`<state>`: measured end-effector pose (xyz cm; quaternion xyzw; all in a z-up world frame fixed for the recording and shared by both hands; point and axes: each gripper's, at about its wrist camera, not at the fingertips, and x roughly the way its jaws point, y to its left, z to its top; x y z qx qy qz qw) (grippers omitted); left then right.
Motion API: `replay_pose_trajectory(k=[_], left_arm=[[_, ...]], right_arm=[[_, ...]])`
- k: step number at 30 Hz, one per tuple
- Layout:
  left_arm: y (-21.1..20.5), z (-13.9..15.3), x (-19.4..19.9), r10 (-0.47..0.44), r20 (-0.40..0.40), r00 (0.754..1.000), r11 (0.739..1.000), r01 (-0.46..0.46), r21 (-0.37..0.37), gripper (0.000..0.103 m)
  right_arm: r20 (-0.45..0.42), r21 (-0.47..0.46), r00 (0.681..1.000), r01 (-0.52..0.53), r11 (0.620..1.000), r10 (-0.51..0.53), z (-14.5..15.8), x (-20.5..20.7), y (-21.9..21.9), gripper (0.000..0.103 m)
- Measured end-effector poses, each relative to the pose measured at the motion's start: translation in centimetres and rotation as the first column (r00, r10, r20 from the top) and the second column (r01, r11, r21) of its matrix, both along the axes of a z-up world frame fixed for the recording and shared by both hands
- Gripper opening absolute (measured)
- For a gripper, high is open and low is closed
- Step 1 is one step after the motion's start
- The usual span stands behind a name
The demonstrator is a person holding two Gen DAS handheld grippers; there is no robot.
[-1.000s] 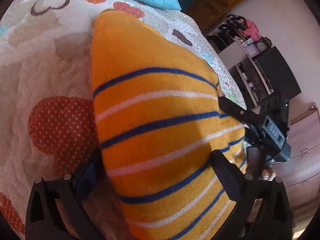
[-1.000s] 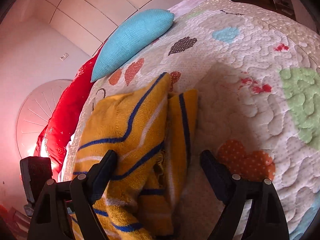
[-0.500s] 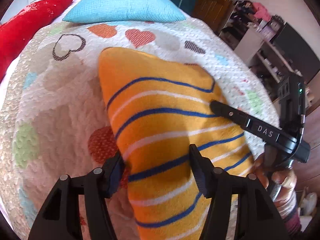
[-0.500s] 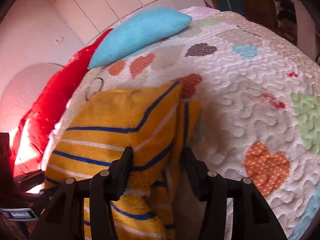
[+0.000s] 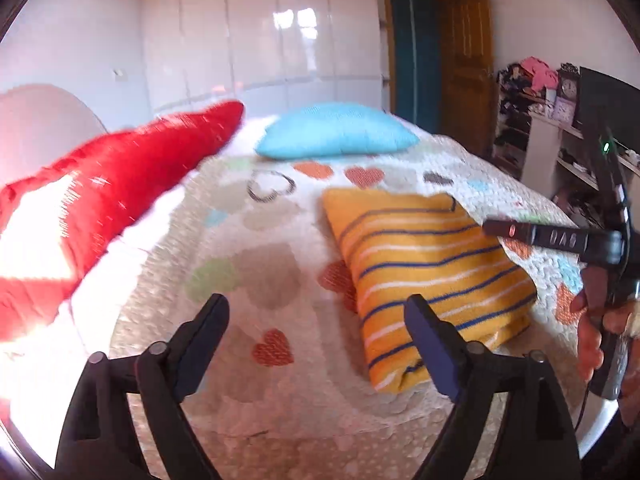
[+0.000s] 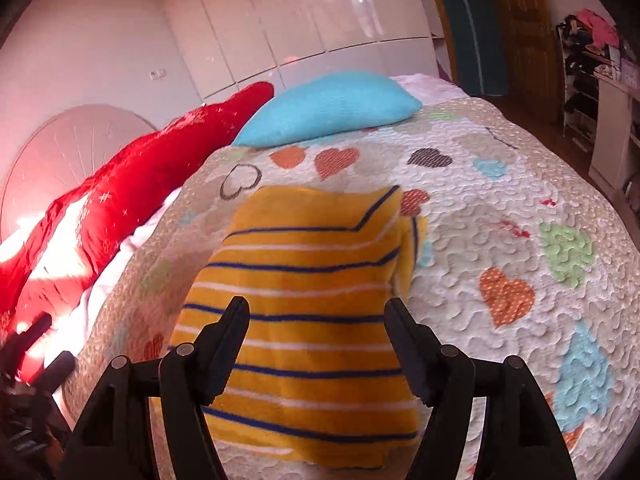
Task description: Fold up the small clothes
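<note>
We see the folded orange striped garment (image 5: 432, 276) lying flat on the quilted heart-print bedspread (image 5: 260, 264), toward the right half of the bed in the left wrist view and in the middle foreground in the right wrist view. Our left gripper (image 5: 318, 340) hangs above bare quilt just left of the garment; its jaws have just been opening and now stand wide apart with nothing between them, though the right one of its 2 fingers (image 5: 430, 344) overlaps the garment's near corner in the picture, and we cannot tell if it touches. Our right gripper (image 6: 316, 344) hovers over the garment's near part, fingers spread and clamping nothing, having opened a little further just now; the cloth shows between them but the pads do not press on it. In the left wrist view the right gripper reaches in from the right edge above the garment's right side, with the hand (image 5: 596, 332) holding it beyond. At the head of the bed lie a turquoise pillow (image 5: 336, 136) and a red cushion (image 5: 100, 196), well apart from the garment. White wardrobe doors (image 6: 304, 20) stand behind, a wooden door (image 5: 468, 64) and cluttered shelves (image 5: 532, 112) to the right. Open quilt lies left of the garment and beyond it up to the pillow.
</note>
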<state>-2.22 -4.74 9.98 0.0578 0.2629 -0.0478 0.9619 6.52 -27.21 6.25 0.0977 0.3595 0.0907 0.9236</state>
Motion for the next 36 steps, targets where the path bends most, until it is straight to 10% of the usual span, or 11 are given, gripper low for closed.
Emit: replay_pose_trajectory(k=[5, 17, 36], left_arm=[[1.8, 3.7, -5.2, 0.086, 0.18, 0.98, 0.996, -0.087, -0.003, 0.103], [3.2, 5.7, -10.3, 0.131, 0.167, 0.977, 0.99, -0.119, -0.076, 0.103], [0.2, 0.9, -12.0, 0.069, -0.114, 0.991, 0.993, -0.079, -0.083, 0.103]], right_arm=[[-0.111, -0.132, 0.993, 0.022, 0.991, -0.037, -4.5, -0.8, 2.9, 0.074], [-0.098, 0.0, 0.987, 0.125, 0.992, -0.124, -2.2, -11.8, 0.8, 0.082], [-0.045, -0.209, 0.984, 0.161, 0.965, -0.174, -1.3, -17.7, 2.6, 0.088]])
